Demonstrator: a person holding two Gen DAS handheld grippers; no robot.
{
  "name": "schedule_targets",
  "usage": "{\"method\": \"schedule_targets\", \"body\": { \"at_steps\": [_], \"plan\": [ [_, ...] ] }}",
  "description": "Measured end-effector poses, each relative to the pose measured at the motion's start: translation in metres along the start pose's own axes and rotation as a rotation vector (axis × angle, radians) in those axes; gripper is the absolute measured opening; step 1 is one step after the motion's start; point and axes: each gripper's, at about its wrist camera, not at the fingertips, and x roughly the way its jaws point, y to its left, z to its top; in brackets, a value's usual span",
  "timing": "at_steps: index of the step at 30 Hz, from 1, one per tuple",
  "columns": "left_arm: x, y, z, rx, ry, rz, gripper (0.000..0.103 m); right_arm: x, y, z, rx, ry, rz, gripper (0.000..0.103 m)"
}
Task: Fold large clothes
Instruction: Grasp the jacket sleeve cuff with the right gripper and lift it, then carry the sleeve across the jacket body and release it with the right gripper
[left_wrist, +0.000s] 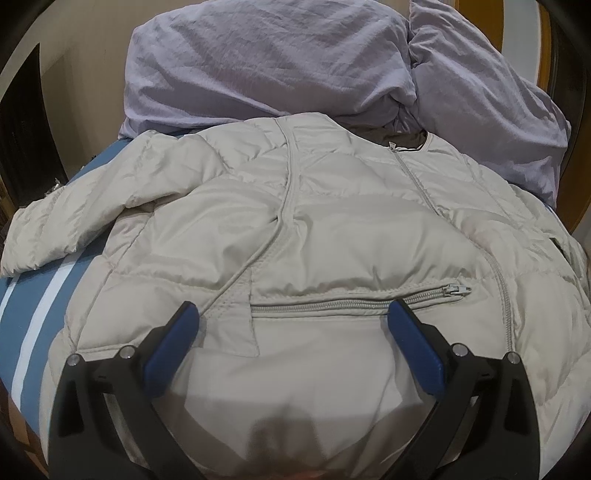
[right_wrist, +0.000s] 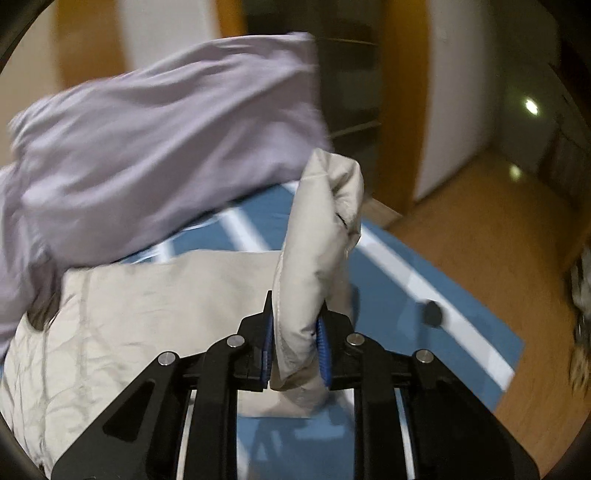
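A pale beige puffer jacket (left_wrist: 314, 229) lies front-up on a blue bed cover with white stripes (left_wrist: 33, 317), its main zipper and a chest pocket zipper (left_wrist: 354, 299) showing. My left gripper (left_wrist: 293, 317) is open and hovers just above the jacket's lower front, fingers either side of the pocket zipper. My right gripper (right_wrist: 295, 343) is shut on a sleeve of the jacket (right_wrist: 317, 236), which stands up from the jaws above the bed. The jacket body (right_wrist: 140, 310) lies to its left.
A crumpled lilac duvet (left_wrist: 280, 62) lies beyond the jacket's collar, also in the right wrist view (right_wrist: 147, 140). The bed's edge and wooden floor (right_wrist: 480, 229) are to the right. A small dark round object (right_wrist: 432, 313) sits on the cover.
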Motion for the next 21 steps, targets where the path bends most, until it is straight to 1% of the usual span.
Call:
{"method": "schedule_targets", "body": {
  "at_steps": [1, 3, 6, 8, 9, 12, 15, 18, 21],
  "plan": [
    [0.000, 0.001, 0.000, -0.003, 0.000, -0.004, 0.101, 0.000, 0.013, -0.001, -0.023, 0.002, 0.013, 0.020],
    [0.000, 0.002, 0.000, -0.011, 0.001, -0.013, 0.101, 0.004, 0.054, -0.003, -0.097, 0.011, 0.053, 0.020],
    [0.001, 0.004, -0.001, -0.021, 0.002, -0.026, 0.101, 0.010, 0.101, -0.014, -0.176, 0.027, 0.105, 0.020],
    [0.001, 0.005, -0.001, -0.026, 0.003, -0.032, 0.101, 0.015, 0.139, -0.024, -0.229, 0.059, 0.161, 0.020],
    [0.001, 0.005, -0.001, -0.028, 0.003, -0.035, 0.101, 0.017, 0.154, -0.028, -0.247, 0.075, 0.176, 0.020],
    [0.002, 0.005, -0.001, -0.032, 0.002, -0.039, 0.101, 0.020, 0.191, -0.045, -0.304, 0.099, 0.200, 0.020],
    [0.002, 0.007, -0.002, -0.037, 0.002, -0.047, 0.101, 0.016, 0.217, -0.063, -0.341, 0.120, 0.241, 0.020],
    [0.002, 0.008, -0.002, -0.042, 0.002, -0.052, 0.101, 0.012, 0.240, -0.077, -0.369, 0.150, 0.293, 0.020],
    [0.002, 0.008, -0.002, -0.044, 0.001, -0.055, 0.101, 0.003, 0.263, -0.087, -0.389, 0.182, 0.377, 0.020]
  ]
}}
